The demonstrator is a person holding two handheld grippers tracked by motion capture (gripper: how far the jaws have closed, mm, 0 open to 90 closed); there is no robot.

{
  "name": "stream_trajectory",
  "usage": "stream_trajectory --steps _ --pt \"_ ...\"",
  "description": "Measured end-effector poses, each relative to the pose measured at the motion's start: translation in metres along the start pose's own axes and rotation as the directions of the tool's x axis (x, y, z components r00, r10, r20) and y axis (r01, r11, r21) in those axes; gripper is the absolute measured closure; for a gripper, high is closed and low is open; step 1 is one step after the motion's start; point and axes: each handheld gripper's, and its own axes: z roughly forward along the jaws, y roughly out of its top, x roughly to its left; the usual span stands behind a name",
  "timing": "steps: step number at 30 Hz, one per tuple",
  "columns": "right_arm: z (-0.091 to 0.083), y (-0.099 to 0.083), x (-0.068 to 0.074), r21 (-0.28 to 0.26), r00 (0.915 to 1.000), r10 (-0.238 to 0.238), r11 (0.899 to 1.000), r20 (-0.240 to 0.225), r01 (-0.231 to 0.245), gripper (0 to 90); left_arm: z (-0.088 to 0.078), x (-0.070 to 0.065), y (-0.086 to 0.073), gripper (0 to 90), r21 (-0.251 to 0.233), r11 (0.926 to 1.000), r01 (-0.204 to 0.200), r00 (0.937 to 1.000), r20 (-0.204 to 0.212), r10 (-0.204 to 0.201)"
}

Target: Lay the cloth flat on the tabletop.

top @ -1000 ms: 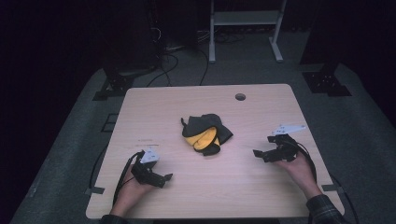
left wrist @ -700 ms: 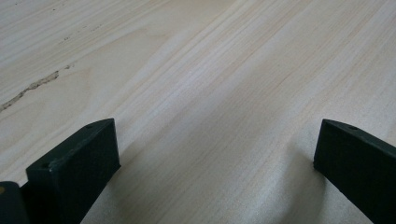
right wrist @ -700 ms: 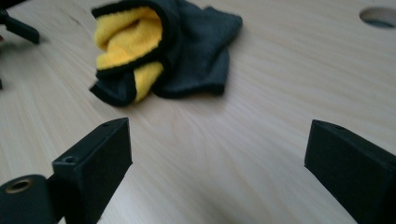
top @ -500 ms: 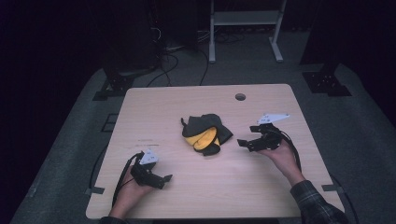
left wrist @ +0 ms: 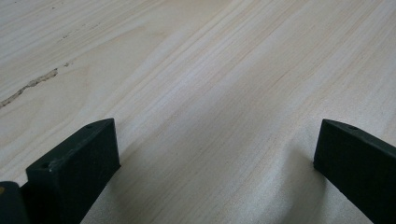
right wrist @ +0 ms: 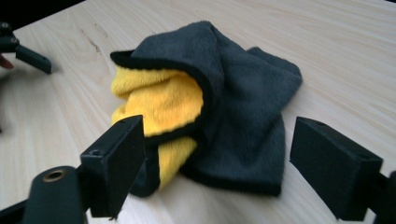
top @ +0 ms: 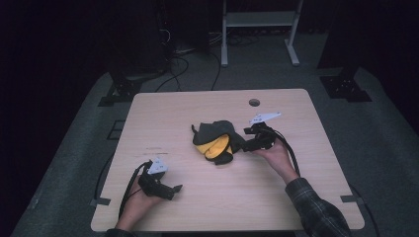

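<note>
The table (top: 306,197) has lots of bare wood to move over. Only the crumpled cloth (top: 216,140) lies in the middle, and the right gripper (top: 245,141) is right beside it. The left gripper (top: 174,189) sits near the front edge, with open wood between it and the cloth.

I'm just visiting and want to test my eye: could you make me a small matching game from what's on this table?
Things:
1. cloth
2. left gripper
3. right gripper
4. round hole

Places or states:
A. near the table's far edge
B. crumpled mid-table, dark grey with yellow inside
C. jaws open over bare wood near the front edge
D. jaws open either side of the cloth's edge

Pairs: 1-B, 2-C, 3-D, 4-A
</note>
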Motion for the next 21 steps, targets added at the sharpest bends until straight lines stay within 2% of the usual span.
stream_trajectory --steps 4,11,17,21 --pt "0.018 0.007 0.001 0.012 0.9998 -0.015 1.000 -0.016 0.015 18.6 0.000 0.000 0.000 0.0 0.000 1.0000 0.000 1.0000 0.000 0.000" --pt "0.040 0.016 -0.003 0.010 0.9998 -0.014 1.000 0.016 0.014 14.3 0.000 0.000 0.000 0.0 0.000 1.0000 0.000 1.0000 0.000 0.000" --pt "0.062 0.018 -0.004 0.063 0.9993 -0.038 0.997 0.008 0.037 12.8 0.000 0.000 0.000 0.0 0.000 1.0000 0.000 1.0000 0.000 0.000" --pt "0.073 0.015 -0.005 0.073 0.9989 -0.043 0.996 0.016 0.042 10.6 0.000 0.000 0.000 0.0 0.000 1.0000 0.000 1.0000 0.000 0.000"
